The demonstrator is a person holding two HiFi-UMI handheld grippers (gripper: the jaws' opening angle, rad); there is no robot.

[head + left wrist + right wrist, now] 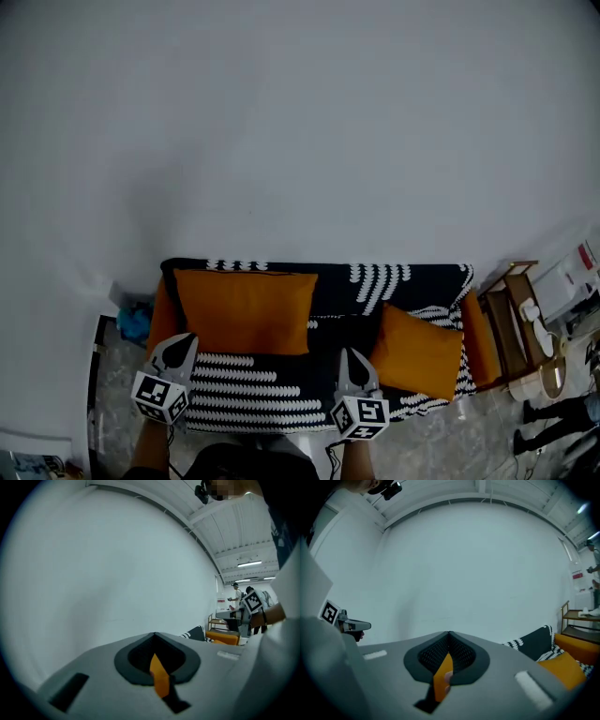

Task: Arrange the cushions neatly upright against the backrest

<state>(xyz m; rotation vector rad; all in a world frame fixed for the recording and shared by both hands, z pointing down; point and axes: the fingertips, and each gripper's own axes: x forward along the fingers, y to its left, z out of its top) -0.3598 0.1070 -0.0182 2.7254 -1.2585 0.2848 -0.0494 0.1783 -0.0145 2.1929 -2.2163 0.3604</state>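
Note:
A sofa (375,281) with a black-and-white patterned cover stands against the white wall. A large orange cushion (246,309) stands upright against the backrest on the sofa's left half. A smaller orange cushion (418,352) lies tilted on the right half, near the orange armrest. My left gripper (185,341) hovers in front of the large cushion's lower left corner, shut and holding nothing. My right gripper (349,356) hangs over the seat between the two cushions, also shut and holding nothing. In both gripper views the shut jaw tips (154,633) (449,632) point at the bare wall; the small cushion (565,667) shows at lower right.
A wooden side table (511,319) with white items stands right of the sofa. A blue object (134,323) lies on the floor at the sofa's left end. People (234,595) stand far off in the left gripper view.

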